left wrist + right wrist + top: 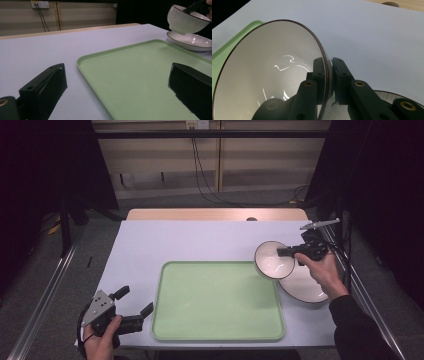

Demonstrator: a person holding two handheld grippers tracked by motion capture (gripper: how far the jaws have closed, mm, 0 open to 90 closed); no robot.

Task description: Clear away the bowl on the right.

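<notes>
We see a table (150, 240) with a pale lavender-white top and a bare wooden strip along its far edge. A light green tray (215, 302) lies flat on it toward the near edge, its inside bare. Just right of the tray, a shallow white plate (307, 287) with a dark rim rests on the tabletop.

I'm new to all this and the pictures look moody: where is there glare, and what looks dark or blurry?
High view: dark surroundings, lit table; the white dark-rimmed bowl shines. Right gripper view: squiggly light reflections inside that bowl, held by the right gripper, whose near parts look soft. Left gripper view: the left gripper has blurred black jaws; the pale green plastic tray shows mild sheen.
</notes>
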